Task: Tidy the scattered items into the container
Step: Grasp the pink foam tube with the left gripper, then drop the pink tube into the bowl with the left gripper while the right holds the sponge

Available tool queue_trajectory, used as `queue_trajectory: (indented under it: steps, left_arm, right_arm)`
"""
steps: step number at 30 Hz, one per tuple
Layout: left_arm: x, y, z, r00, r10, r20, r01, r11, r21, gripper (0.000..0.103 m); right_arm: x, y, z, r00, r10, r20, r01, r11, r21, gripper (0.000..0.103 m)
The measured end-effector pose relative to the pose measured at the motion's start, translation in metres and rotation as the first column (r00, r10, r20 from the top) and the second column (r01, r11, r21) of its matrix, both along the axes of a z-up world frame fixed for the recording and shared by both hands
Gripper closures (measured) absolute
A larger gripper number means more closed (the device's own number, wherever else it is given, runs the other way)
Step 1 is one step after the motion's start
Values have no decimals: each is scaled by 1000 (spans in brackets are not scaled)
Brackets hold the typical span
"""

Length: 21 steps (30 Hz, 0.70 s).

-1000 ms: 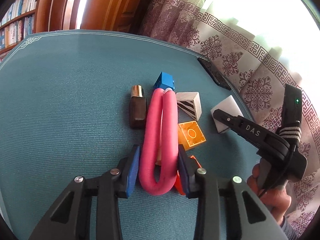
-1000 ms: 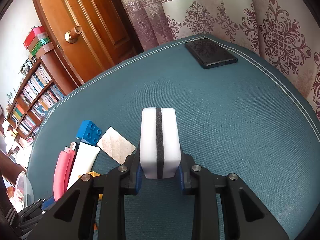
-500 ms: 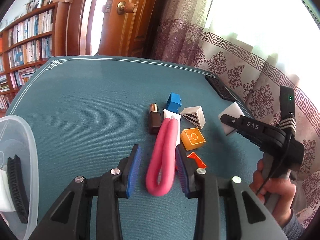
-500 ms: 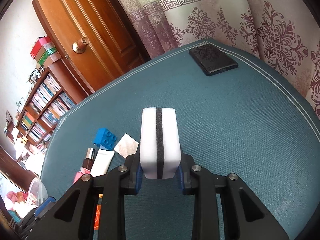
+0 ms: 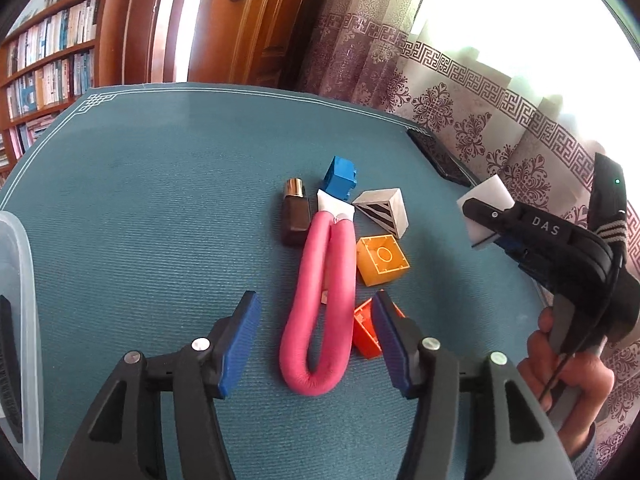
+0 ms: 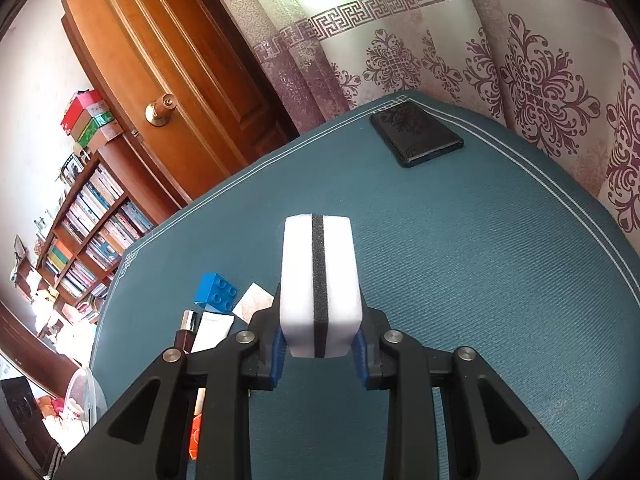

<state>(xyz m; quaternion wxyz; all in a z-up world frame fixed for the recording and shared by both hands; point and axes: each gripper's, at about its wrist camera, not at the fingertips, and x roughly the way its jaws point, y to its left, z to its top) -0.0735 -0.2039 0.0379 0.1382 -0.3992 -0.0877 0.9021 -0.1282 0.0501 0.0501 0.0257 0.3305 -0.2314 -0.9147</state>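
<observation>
Teal worktop (image 5: 152, 208): ribbed woven cover with a thin white border line, filling the middle of both views.
Left tongs (image 5: 314, 336): blue ridged pads on black arms, spread wide at lower centre, holding nothing; the looped end of the pink roller lies between them, not touching.
Pink roller (image 5: 320, 304): soft padded tube bent into a long U, lying flat at centre of the left view.
White tube (image 5: 335, 207): flat squared end showing just above the roller's two open ends.
Brown bottle (image 5: 296, 216): dark, blocky, with a shiny gold cap, lying just left of the roller.
Blue brick (image 5: 340, 176): studded plastic, above the white tube.
Striped block (image 5: 384, 210): white wedge with black diagonal bands, right of the tube.
Yellow brick (image 5: 382, 258): hollow plastic, with a ring inside.
Orange piece (image 5: 366, 332): angular plastic, beside the right pad of the left tongs.
Right tongs (image 6: 318, 344): pressed onto the sponge at lower centre of the right view, above the worktop.
Sponge (image 6: 320, 280): white foam slab with a dark rough centre stripe.
Container (image 5: 22, 320): translucent plastic rim at the left edge of the left view.
Black case (image 6: 416, 134): flat, patterned, in the upper right.
</observation>
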Motion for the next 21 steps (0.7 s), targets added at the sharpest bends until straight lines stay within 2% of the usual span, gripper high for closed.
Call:
queue_trajectory:
  steps: [4, 7, 14, 21]
  left_arm:
    - [-9, 5, -8, 1000, 8, 18, -8, 1000, -28, 42]
    - [-10, 5, -11, 1000, -5, 27, 6, 1000, -17, 61]
    - [12, 5, 7, 998, 3, -55, -5, 999, -48, 62]
    - [35, -4, 33, 990, 23, -136, -32, 997, -65, 62]
  right_arm:
    - [0, 0, -1, 1000, 7, 5, -7, 1000, -10, 73]
    - [0, -1, 1, 1000, 17, 0, -17, 1000, -11, 73]
    - [-1, 2, 4, 998, 57, -8, -57, 996, -64, 73]
    - [-9, 18, 3, 989, 145, -12, -144, 966, -214, 73]
